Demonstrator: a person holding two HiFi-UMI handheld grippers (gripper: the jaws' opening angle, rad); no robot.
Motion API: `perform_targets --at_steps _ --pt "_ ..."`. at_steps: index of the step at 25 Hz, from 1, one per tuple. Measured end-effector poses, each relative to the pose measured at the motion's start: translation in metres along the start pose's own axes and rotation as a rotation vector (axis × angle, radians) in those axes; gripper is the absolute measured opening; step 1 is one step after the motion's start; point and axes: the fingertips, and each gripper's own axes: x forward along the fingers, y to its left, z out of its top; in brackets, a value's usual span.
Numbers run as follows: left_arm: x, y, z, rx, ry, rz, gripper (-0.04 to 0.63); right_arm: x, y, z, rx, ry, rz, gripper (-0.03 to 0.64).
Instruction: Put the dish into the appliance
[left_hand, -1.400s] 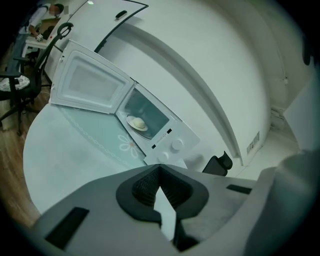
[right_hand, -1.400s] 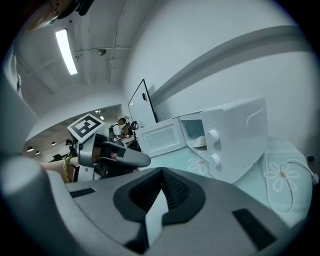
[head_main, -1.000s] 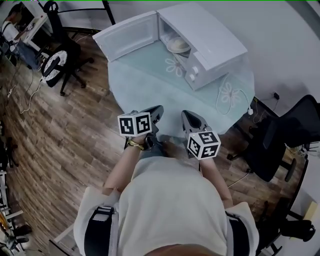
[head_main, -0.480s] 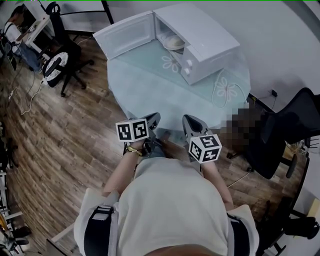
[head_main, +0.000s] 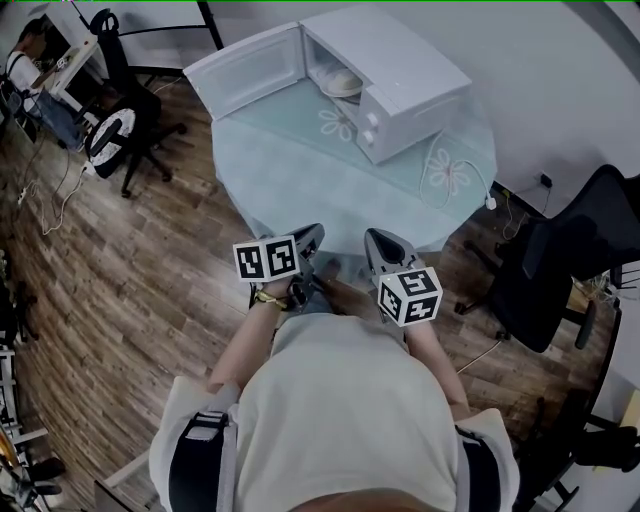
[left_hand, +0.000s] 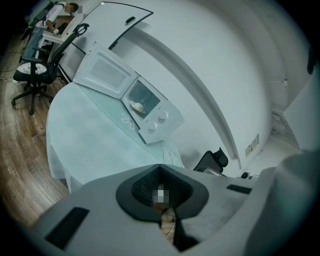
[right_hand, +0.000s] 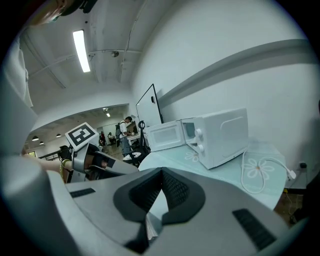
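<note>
A white microwave (head_main: 400, 85) stands at the far side of a round table (head_main: 290, 170), its door (head_main: 245, 70) swung open to the left. A pale dish (head_main: 340, 82) sits inside the cavity; in the left gripper view the dish (left_hand: 138, 106) shows through the opening. My left gripper (head_main: 312, 232) and right gripper (head_main: 372, 236) hover side by side over the table's near edge, close to my body and far from the microwave. Both are shut with nothing between the fingers. The right gripper view shows the microwave (right_hand: 225, 132) and the left gripper's marker cube (right_hand: 82, 136).
A white power cable (head_main: 450, 170) loops on the flowered tablecloth to the right of the microwave. Black office chairs stand to the left (head_main: 125, 125) and to the right (head_main: 560, 270) of the table on a wood floor. A white wall runs behind the microwave.
Both grippers have drawn back a little from the table toward my body, still side by side and shut. The microwave, its open door and the dish have not moved.
</note>
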Motion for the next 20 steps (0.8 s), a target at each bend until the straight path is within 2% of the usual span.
perform_targets --at_steps 20 --pt "0.0021 0.0045 -0.0021 -0.016 0.015 0.005 0.009 0.0043 0.0059 -0.003 -0.007 0.006 0.013 0.006"
